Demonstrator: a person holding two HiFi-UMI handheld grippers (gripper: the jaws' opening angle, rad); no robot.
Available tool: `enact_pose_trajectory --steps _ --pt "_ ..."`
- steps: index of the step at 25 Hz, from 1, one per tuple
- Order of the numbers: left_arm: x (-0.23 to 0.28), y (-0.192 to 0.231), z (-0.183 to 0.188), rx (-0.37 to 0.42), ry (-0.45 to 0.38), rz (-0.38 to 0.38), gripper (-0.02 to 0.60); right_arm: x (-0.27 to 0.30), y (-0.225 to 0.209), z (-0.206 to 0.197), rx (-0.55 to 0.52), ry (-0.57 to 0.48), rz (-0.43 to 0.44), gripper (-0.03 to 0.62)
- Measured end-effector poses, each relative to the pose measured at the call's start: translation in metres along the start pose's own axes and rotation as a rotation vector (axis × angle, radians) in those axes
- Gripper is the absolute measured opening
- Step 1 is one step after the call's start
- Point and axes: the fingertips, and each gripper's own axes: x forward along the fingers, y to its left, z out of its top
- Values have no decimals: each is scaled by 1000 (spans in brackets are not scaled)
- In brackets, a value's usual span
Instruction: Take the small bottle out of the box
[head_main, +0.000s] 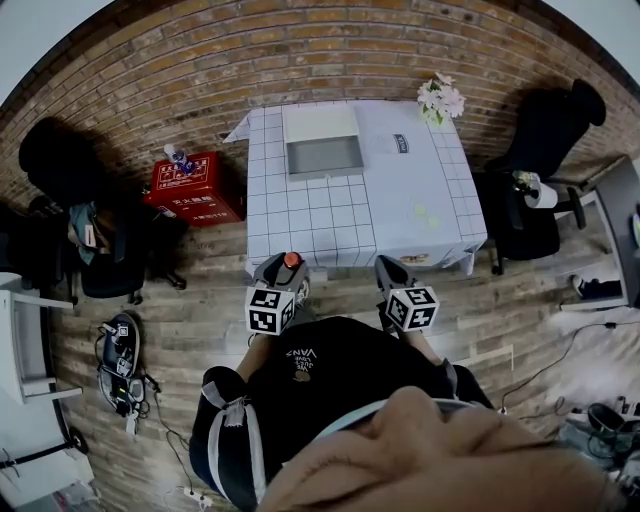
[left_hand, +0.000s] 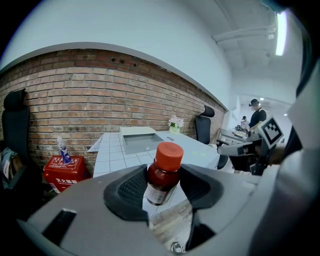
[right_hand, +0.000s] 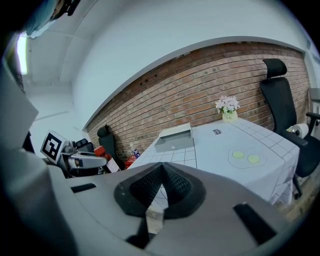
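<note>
Already out and in our grip, the small bottle (left_hand: 161, 180) sits pinched between the dark pads of our left gripper (left_hand: 162, 189). It stands upright with a slight lean, its orange cap above the jaws and its long axis running up across the grip. Beside it our right gripper (right_hand: 159, 189) carries nothing, its jaws pressed together to a point. We hold both close to our body, just short of the near edge of the white gridded table (head_main: 420, 210), and only the left one has the bottle. Farther off, toward the table's far side and roughly straight ahead of the left gripper, the box (head_main: 322, 176) lies open with its grey inside turned up, well apart from the bottle. Beyond it a small pot of flowers (head_main: 440, 98) stands at the far corner before the brick wall (head_main: 300, 60). By our reading the lift-out is done, and what remains is to find a spot on the table to set the bottle down.
</note>
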Motion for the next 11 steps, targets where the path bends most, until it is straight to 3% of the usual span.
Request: enact_pose_trajectory --steps 11 --pt "2 -2 0 4 4 0 206 -2 -2 -1 -7 3 -7 2"
